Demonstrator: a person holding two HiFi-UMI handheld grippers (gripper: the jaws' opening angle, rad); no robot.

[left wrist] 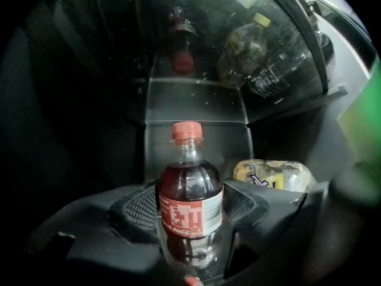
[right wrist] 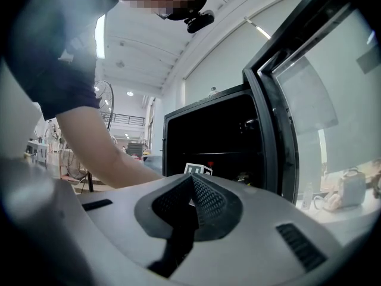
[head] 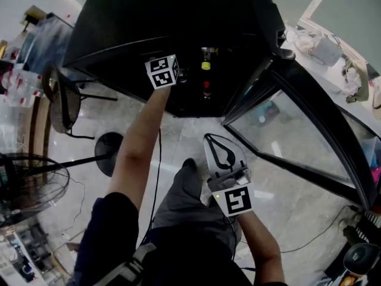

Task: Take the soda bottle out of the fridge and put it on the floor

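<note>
Reach into fridge (head: 178, 16): the left gripper (left wrist: 190, 219) has its jaws pressed against both sides of the soda bottle (left wrist: 189, 186), upright inside at twelve o'clock in the head view. The right gripper (head: 219, 154), jaws together on nothing, hangs at six o'clock over the floor (head: 196, 133). The grasp looks made. Next comes a level pull clear of the glass door (head: 286, 130) at three o'clock.

Soda bottle (left wrist: 190, 201) — clear, glossy plastic, seemingly.
</note>
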